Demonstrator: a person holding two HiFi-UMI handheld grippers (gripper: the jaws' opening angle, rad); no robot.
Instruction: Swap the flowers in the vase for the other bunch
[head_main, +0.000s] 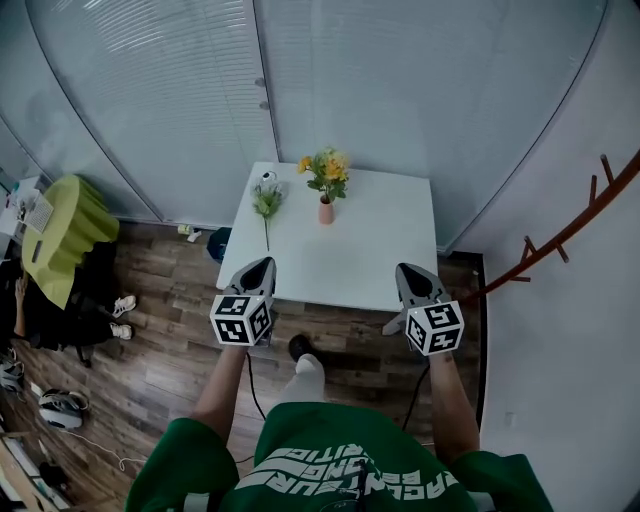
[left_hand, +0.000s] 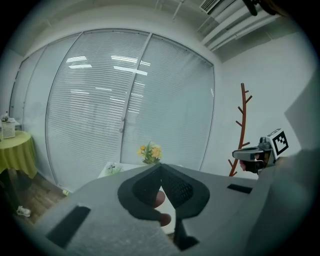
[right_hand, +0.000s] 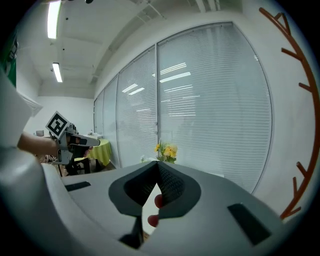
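Note:
A small pink vase with yellow flowers stands near the far edge of the white table. The other bunch, green stems with pale blooms, lies flat on the table to the vase's left. My left gripper and right gripper hover at the table's near edge, well short of both bunches. Both are shut with nothing in them. In the left gripper view the jaws meet in front of the yellow flowers. The right gripper view shows the same flowers beyond its closed tips.
A reddish-brown coat stand rises at the right. A round table with a yellow-green cloth stands at the left, with shoes on the wooden floor near it. Glass walls with blinds close off the room behind the white table.

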